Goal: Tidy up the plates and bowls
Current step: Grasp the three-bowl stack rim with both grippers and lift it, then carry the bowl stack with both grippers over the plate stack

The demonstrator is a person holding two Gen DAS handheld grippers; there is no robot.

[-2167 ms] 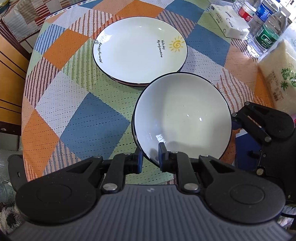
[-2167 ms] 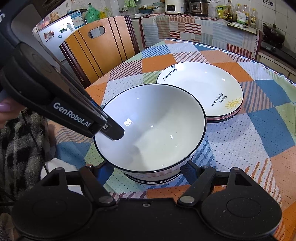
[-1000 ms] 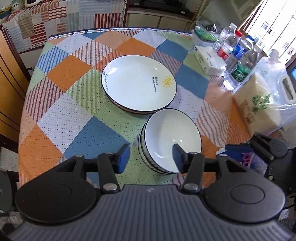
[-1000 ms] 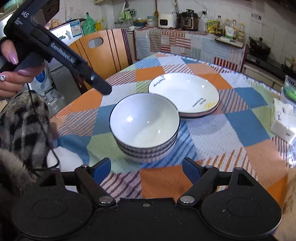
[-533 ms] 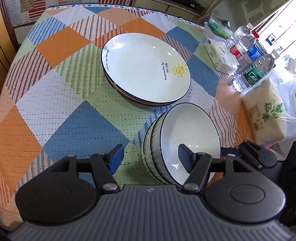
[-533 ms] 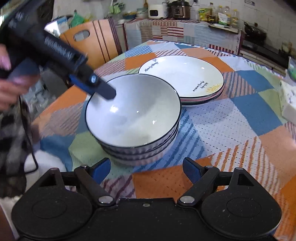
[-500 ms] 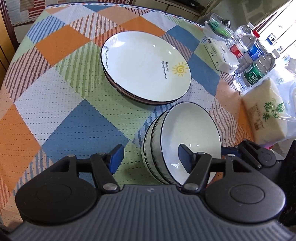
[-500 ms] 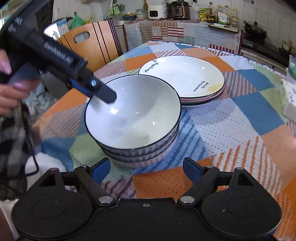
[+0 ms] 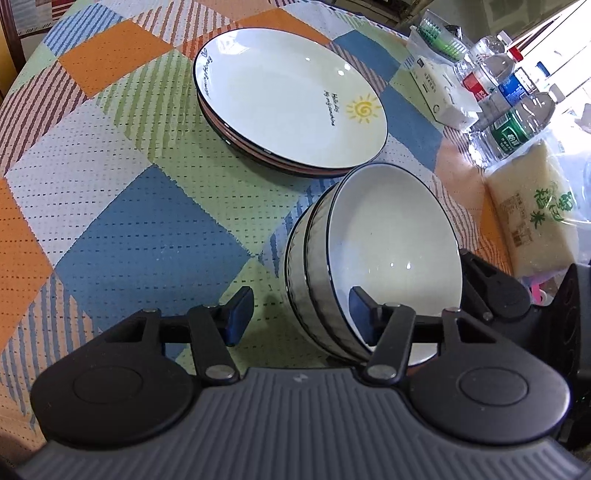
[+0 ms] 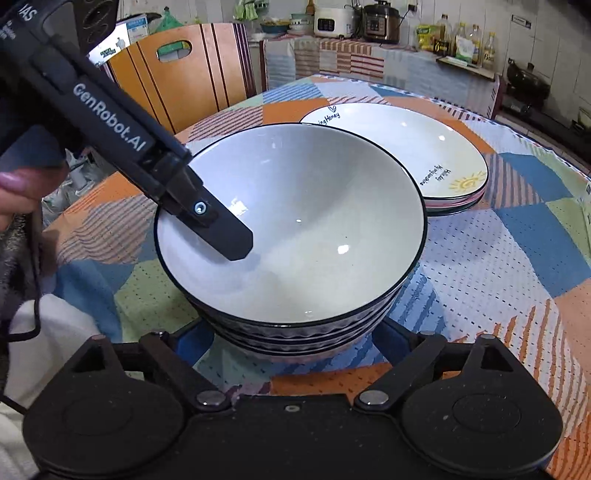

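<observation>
A stack of white bowls (image 9: pixel 373 254) with dark rims stands on the patchwork tablecloth; it also shows in the right wrist view (image 10: pixel 295 229). My left gripper (image 9: pixel 297 314) is open and straddles the stack's near rim: one finger (image 10: pixel 225 236) is inside the top bowl, the other outside. My right gripper (image 10: pixel 291 339) is open, its fingers on either side of the stack's base. A stack of white plates (image 9: pixel 291 99) with a sun drawing lies just behind the bowls and shows in the right wrist view (image 10: pixel 417 147) too.
Water bottles (image 9: pixel 513 110), a tissue pack (image 9: pixel 439 92) and a bag of rice (image 9: pixel 535 206) sit at the table's right edge. A wooden chair (image 10: pixel 184 74) stands beyond the table. A kitchen counter with appliances (image 10: pixel 369 22) is at the back.
Both grippers have moved closer to the bowl stack. My left finger now reaches deeper into the top bowl, and my right fingers now flank the stack's base.
</observation>
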